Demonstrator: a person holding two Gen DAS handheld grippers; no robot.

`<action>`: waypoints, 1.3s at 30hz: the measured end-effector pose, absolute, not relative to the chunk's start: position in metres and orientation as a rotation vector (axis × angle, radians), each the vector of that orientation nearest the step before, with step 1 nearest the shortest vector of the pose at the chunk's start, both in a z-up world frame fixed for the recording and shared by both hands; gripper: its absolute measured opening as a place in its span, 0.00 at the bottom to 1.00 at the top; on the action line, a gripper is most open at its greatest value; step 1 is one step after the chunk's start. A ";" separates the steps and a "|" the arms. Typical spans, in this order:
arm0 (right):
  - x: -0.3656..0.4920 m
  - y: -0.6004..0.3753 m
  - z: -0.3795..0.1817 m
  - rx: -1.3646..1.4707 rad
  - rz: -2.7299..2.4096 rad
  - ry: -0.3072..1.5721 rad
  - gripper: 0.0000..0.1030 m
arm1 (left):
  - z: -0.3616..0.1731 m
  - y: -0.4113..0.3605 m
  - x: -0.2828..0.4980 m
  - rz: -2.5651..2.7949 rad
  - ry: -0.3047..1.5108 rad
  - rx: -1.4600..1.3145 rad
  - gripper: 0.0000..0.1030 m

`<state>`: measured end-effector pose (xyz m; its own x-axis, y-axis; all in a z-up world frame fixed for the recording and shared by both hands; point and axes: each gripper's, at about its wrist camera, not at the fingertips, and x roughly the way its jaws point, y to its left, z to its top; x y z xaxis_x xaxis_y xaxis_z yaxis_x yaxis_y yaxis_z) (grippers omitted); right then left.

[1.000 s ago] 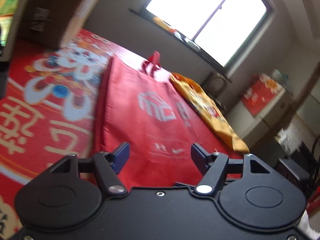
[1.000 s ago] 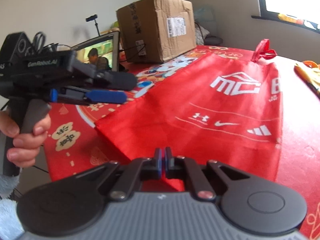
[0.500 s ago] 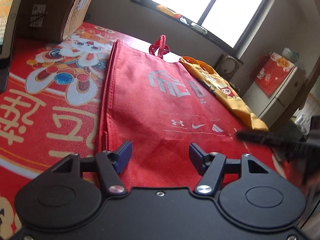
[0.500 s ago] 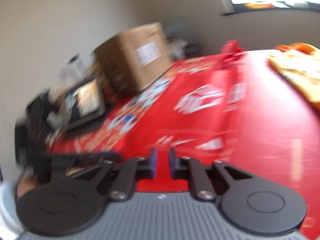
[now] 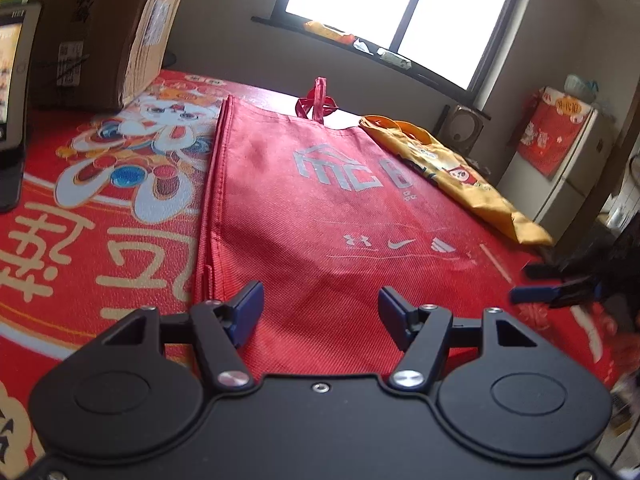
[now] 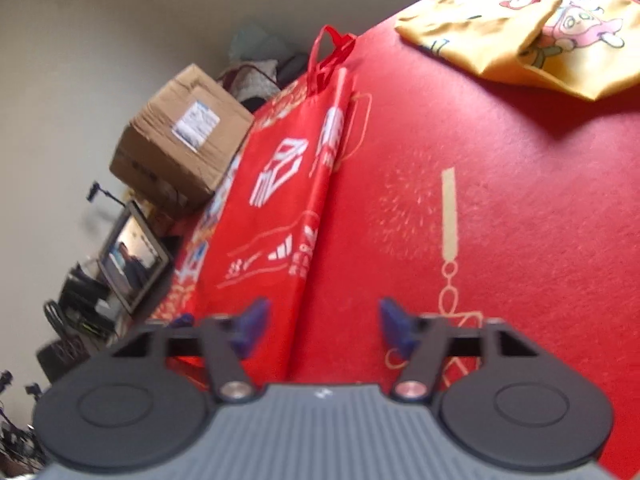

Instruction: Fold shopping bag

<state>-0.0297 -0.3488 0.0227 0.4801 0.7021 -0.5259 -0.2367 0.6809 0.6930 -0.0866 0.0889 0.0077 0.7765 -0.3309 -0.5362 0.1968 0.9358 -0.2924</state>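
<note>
Left gripper (image 5: 320,306) half open, empty; right gripper (image 6: 320,326) opening, empty. Red shopping bag (image 5: 320,208) flat ahead, unfolded. Next: grip near edge.

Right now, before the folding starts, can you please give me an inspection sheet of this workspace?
Surface: red printed table cover, flat.
Job's things: red shopping bag lies flat, logos up, handles at the far end; not yet folded.
Clutter: yellow bag beside the red bag, apart from it; cardboard box at the far corner; screen at the table edge.
Grippers: left gripper open over the bag's near end, nothing gripped; right gripper opening, the bag's side edge lies between its fingers, not pinched.
Cables: dark cables below the screen, blurred.
Surroundings: window, cabinet.
</note>
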 end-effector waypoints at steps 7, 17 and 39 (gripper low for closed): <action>-0.026 -0.356 0.022 0.599 0.638 0.880 0.99 | 0.007 0.085 -0.090 -0.273 0.603 -0.211 0.63; 0.006 -0.354 0.020 0.586 0.695 0.862 0.99 | 0.005 0.079 -0.093 -0.259 0.584 -0.170 0.64; 0.075 -0.328 0.017 0.641 0.751 0.934 0.99 | 0.003 0.070 -0.094 -0.256 0.572 -0.104 0.68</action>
<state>0.0750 -0.3279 0.0172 0.3855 0.7965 -0.4658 -0.2846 0.5829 0.7611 -0.0942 0.0697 0.0032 0.8101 -0.2678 -0.5215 0.2101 0.9631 -0.1682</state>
